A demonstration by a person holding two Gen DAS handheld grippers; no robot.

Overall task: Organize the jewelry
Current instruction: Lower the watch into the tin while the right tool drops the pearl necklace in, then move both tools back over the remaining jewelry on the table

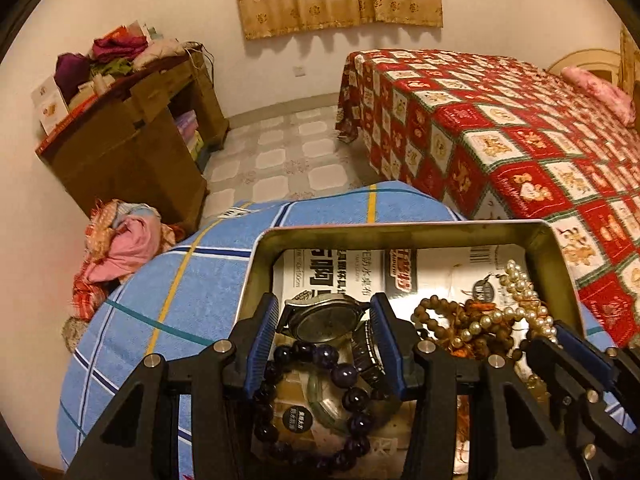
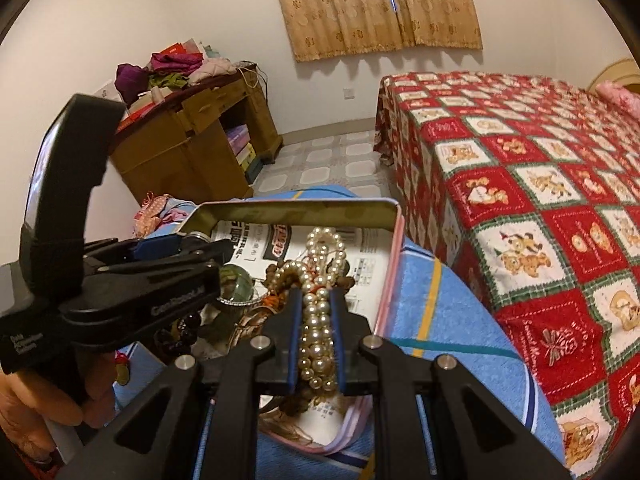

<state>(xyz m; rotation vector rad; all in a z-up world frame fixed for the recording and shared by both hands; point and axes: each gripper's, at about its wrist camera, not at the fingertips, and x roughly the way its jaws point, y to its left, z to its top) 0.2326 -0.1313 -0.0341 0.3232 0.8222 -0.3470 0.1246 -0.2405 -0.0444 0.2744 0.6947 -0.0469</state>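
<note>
Right gripper (image 2: 316, 312) is clamped on the pearl strand (image 2: 320, 280), both blue pads pressed against the bunched beads, and the rest of that strand loops forward over the tangle in the tin. Over on the other side, the left gripper (image 1: 326, 332) has its jaws spread wide apart, one pad on each side of the wristwatch (image 1: 326, 318), not gripping anything; the watch face sits tilted between the pads with its band curling down beside the right pad. Just below the watch, a bracelet of dark purple beads (image 1: 316, 392) rings a translucent bangle (image 1: 332, 404).

To the right of that, brown wooden beads (image 1: 444, 320) are knotted up with the pearls and some orange cord, all of it heaped together so you cannot tell which strand lies on top. Everything rests inside an open metal tin (image 1: 400, 230) lined with printed paper. From the right wrist view the left gripper's black body crosses in from the left, a hand (image 2: 52, 396) wrapped around its handle.

The tin sits on a blue plaid cloth (image 1: 168, 280). Beyond it, a bed under a red patchwork cover (image 2: 540, 184) fills the right side, a wooden cabinet (image 2: 192, 148) piled with clothes stands against the left wall, and tan curtains (image 2: 376, 4) hang at the back.
</note>
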